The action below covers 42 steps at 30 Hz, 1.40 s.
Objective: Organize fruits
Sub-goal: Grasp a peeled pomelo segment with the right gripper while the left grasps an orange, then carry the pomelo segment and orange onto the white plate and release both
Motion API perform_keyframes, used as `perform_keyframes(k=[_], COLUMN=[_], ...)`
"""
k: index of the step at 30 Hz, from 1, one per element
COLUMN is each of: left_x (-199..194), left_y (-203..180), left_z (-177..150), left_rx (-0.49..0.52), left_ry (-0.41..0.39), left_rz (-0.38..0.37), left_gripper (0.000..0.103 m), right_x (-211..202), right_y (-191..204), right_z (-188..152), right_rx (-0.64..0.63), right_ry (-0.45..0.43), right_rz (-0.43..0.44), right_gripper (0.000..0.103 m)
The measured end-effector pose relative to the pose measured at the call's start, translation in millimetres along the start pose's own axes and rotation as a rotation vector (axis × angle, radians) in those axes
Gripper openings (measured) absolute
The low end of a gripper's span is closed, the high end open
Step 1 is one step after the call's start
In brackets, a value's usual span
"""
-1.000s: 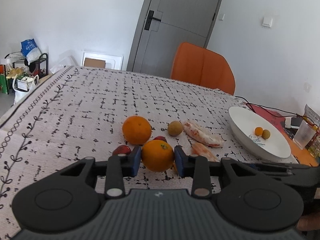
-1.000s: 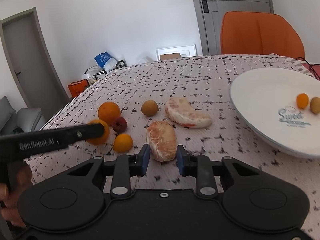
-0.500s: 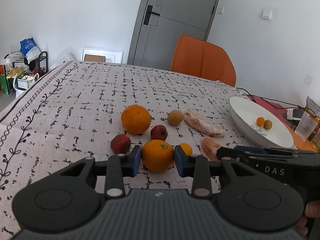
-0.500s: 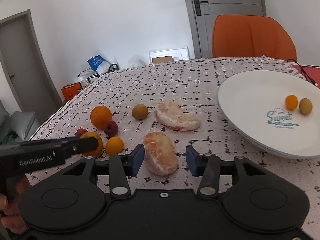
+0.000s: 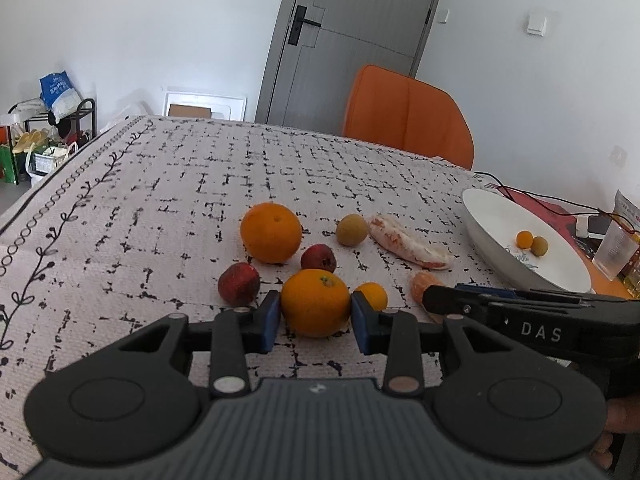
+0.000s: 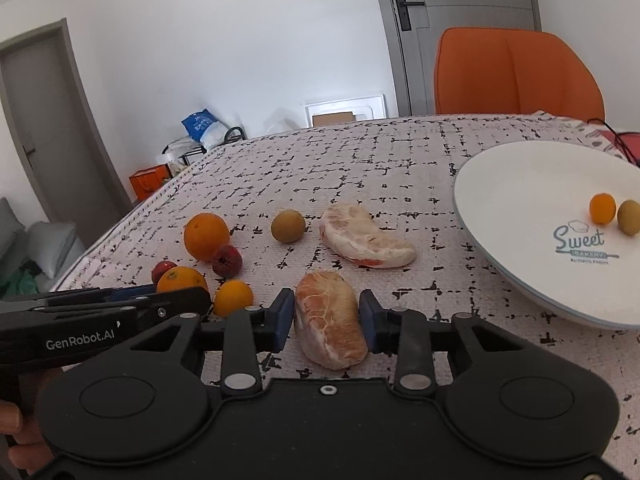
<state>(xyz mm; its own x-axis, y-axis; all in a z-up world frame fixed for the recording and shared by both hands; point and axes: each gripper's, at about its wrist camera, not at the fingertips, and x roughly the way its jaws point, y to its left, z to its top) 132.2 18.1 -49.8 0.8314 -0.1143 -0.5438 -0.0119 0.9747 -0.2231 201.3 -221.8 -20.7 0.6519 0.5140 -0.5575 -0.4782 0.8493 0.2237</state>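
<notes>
We are gripping an orange and a pomelo segment on the tablecloth
Left gripper is clamping the orange; right gripper, jaws just closing, is hiding part of the segment

- Two large oranges
- Two small oranges
- Two red fruits
- Two yellow-green round fruits
- Two peeled citrus pieces
- One white plate
</notes>
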Motion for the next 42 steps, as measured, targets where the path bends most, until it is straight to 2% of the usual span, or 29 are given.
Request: perform_keyframes(k=[12,24,42], left_x=[-13.3,-12.9,4.9], left_y=[-23.5,-62.1,-112.0], left_z=[14.0,19.6,29.5], left_rx=[0.035,0.103,0.18], left_ry=[-0.044,-0.06,-0.07], left_rz=[-0.022,-0.064,-0.114], left_gripper=[0.036,0.036,0.036], right_x=[-33.8,-73.5,-97.8], right_y=[-6.1,-37.5,-95.7], right_z=[4.5,8.7,-1.3], right_rx=[0.019,0.083,0.19], right_ry=[-0.086,-0.187,-0.239], right_rz=[-0.011,-0.066,-0.152], right_gripper=[0.033,0.033,0.033])
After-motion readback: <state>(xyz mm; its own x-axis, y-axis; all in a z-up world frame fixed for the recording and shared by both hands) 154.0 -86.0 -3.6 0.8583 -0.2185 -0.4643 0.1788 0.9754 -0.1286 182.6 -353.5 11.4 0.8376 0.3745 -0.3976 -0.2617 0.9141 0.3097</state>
